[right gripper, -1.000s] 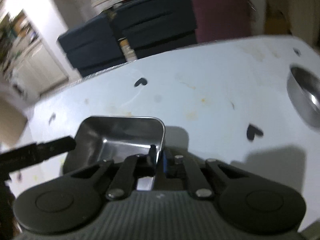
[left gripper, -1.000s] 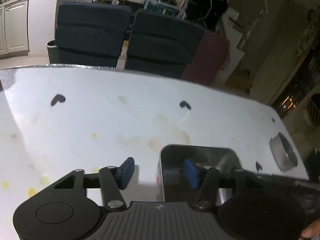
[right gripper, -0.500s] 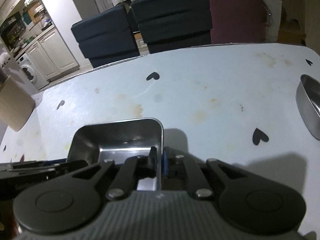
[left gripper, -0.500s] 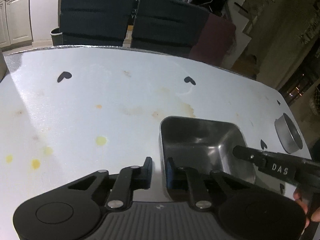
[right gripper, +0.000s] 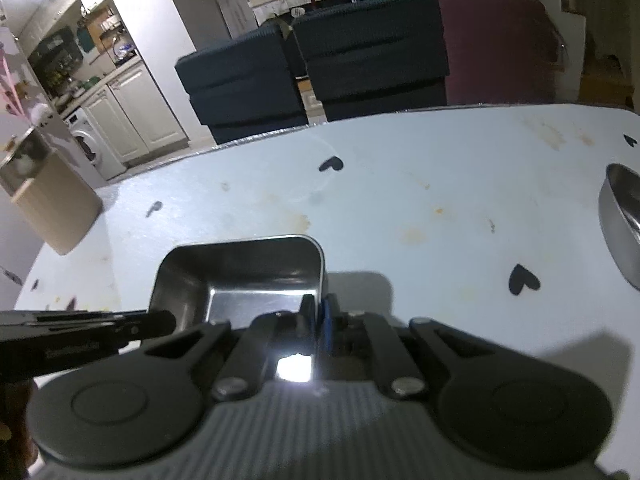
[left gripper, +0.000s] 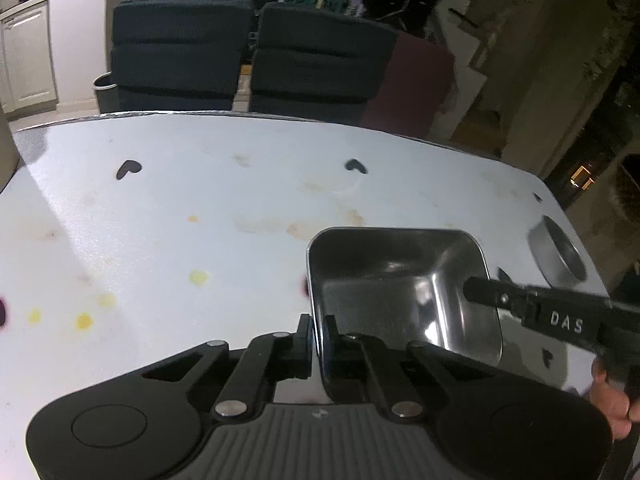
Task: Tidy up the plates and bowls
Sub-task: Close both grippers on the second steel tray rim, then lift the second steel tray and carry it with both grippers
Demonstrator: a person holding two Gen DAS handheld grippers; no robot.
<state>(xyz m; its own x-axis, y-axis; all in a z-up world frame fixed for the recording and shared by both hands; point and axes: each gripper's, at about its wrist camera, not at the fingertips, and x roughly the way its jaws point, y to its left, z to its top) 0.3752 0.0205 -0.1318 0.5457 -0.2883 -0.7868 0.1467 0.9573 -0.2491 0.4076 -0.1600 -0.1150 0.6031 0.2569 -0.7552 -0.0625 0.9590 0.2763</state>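
The left claw (left gripper: 317, 338) is pinched tight on the left wall of a rectangular steel dish (left gripper: 400, 280), one finger outside the rim and one inside. In the left wrist view the dish sits at about five o'clock from the middle of the frame, over the white surface (left gripper: 200, 208), which is dotted with small black hearts and yellowish stains. The right claw (right gripper: 319, 320) is likewise narrowed onto the same dish (right gripper: 240, 276), gripping its right wall at the near corner, so the dish hangs between the two claws, one on each side. From the right wrist view the dish lies at six to seven o'clock, with the other tool's black arm reaching in from nine o'clock. In the left wrist view the right claw's arm, lettered "DAS", comes in from four o'clock to the dish's right rim.

A round steel bowl (left gripper: 560, 256) rests on the surface at three o'clock, well apart from the dish, near the right edge; the right wrist view shows it (right gripper: 620, 224) cut off by the frame at three o'clock.

A tan cardboard box (right gripper: 56, 208) stands at nine o'clock, by the surface's left edge. Dark blue chairs (left gripper: 248, 64) stand beyond the far edge at twelve o'clock.
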